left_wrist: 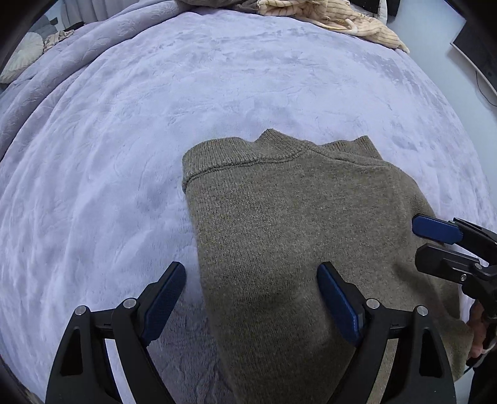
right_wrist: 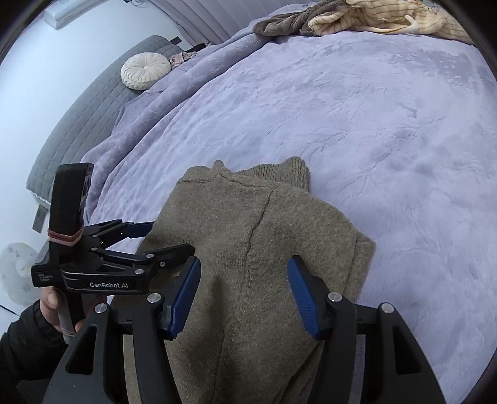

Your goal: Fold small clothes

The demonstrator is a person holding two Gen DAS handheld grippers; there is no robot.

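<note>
An olive-brown knit sweater (left_wrist: pixel 279 217) lies on the lavender plush blanket (left_wrist: pixel 124 140), its sides folded in and its ribbed collar (left_wrist: pixel 270 140) at the far end. My left gripper (left_wrist: pixel 251 270) hovers open over the sweater's near left edge: one pad is over the blanket and the other over the knit. My right gripper (right_wrist: pixel 244 261) is open above the sweater (right_wrist: pixel 248 223), straddling the middle fold line without pinching it. In the left wrist view, the right gripper (left_wrist: pixel 417 239) shows at the sweater's right side. In the right wrist view, the left gripper (right_wrist: pixel 167 237) shows at its left side.
A heap of other clothes, a beige striped garment (right_wrist: pixel 388 18) and a brown one (right_wrist: pixel 285 21), lies at the bed's far edge. A round white cushion (right_wrist: pixel 145 71) rests on a grey quilted cover (right_wrist: pixel 93 105) at the left. A hand (right_wrist: pixel 51 303) in a dark sleeve holds the left gripper's handle.
</note>
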